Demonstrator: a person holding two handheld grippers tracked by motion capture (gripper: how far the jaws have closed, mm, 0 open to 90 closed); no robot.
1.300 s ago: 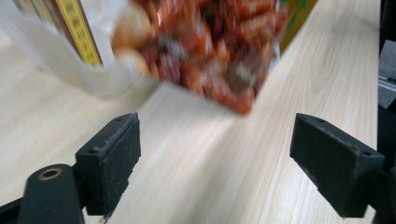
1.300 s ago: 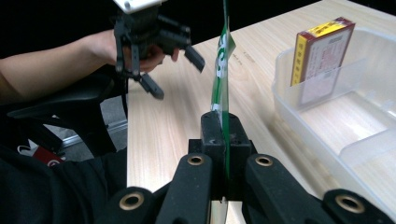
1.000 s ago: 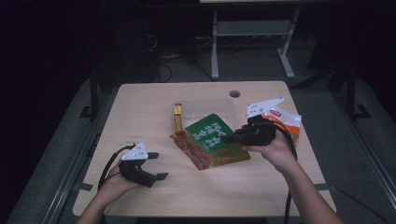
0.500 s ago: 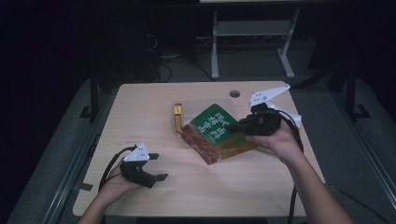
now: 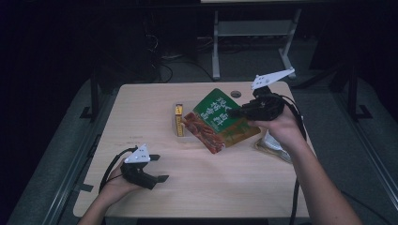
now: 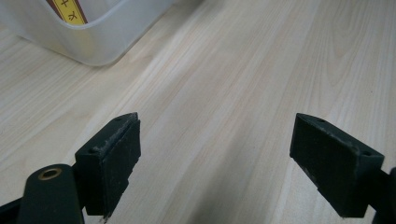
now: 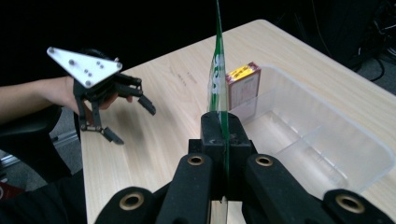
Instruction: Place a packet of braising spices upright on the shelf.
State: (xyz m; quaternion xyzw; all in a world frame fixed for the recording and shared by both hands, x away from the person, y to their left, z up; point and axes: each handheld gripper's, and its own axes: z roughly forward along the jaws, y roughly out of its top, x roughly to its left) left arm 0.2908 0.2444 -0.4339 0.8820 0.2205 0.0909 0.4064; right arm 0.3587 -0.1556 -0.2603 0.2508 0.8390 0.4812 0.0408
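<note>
My right gripper [image 5: 245, 112] is shut on the edge of a green and red snack packet [image 5: 217, 123] and holds it tilted in the air above a clear plastic bin [image 5: 187, 137]. In the right gripper view the packet [image 7: 217, 70] stands edge-on between the closed jaws [image 7: 224, 135], above the bin [image 7: 327, 140]. A yellow and red box [image 5: 179, 119] stands at the bin's left end; it shows as the box [image 7: 243, 84] in the right gripper view. My left gripper [image 5: 159, 168] rests open near the table's front left, nothing between its pads [image 6: 112, 154].
Another packet [image 5: 272, 143] lies on the table under my right forearm. A round cable hole [image 5: 235, 94] sits near the far edge. In the left gripper view a corner of the bin [image 6: 102, 42] lies ahead on bare wood.
My right gripper has risen with the packet, which was lying nearly flat and now hangs tilted above the bin. The left gripper has stayed put.
</note>
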